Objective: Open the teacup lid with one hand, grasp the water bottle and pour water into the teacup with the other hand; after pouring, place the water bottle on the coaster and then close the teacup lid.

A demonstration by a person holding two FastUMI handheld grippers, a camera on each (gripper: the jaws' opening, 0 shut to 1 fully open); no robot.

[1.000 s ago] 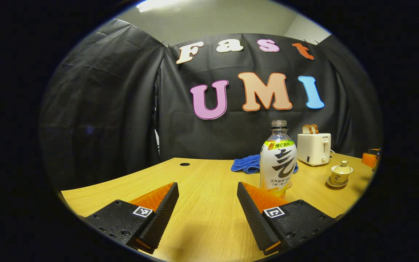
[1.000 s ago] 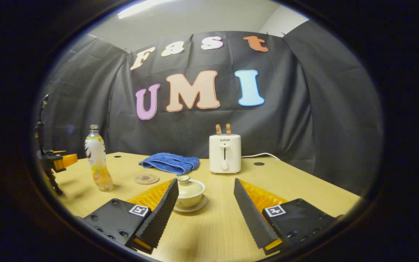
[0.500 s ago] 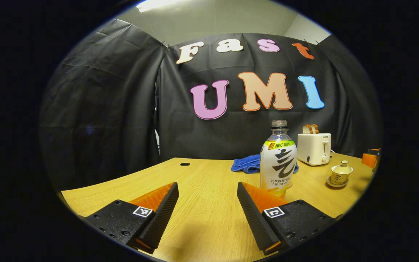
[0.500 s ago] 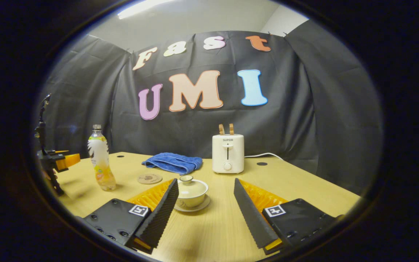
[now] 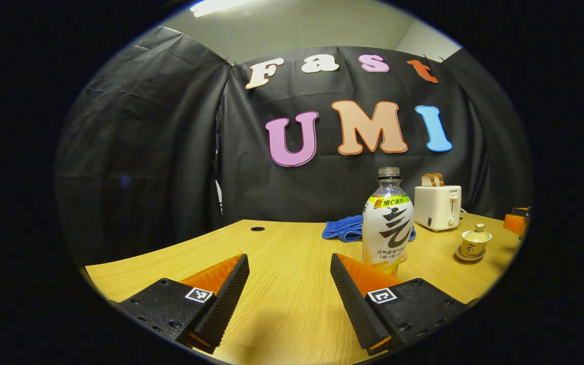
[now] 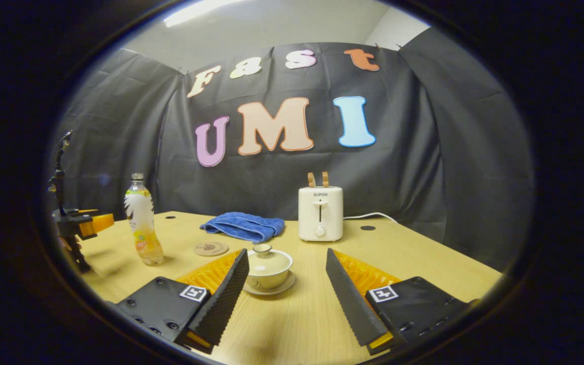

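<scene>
A capless water bottle (image 5: 388, 221) with a white label stands upright on the wooden table, just beyond my left gripper's right finger. My left gripper (image 5: 289, 289) is open, with nothing between its fingers. The cream teacup (image 6: 268, 263) sits on its saucer with the lid (image 6: 262, 249) on, a little ahead of my right gripper (image 6: 287, 284), close to its left finger. That gripper is open and holds nothing. A round brown coaster (image 6: 211, 248) lies between the bottle (image 6: 143, 220) and the teacup. The teacup (image 5: 475, 241) also shows at the right in the left gripper view.
A white toaster (image 6: 320, 219) with bread slices stands at the back of the table (image 6: 424, 258), its cable trailing right. A folded blue towel (image 6: 244, 226) lies left of it. The left gripper (image 6: 76, 225) shows at the far left edge.
The right gripper view has shifted slightly, so the teacup now sits a bit further right between its fingers. The left gripper has not moved.
</scene>
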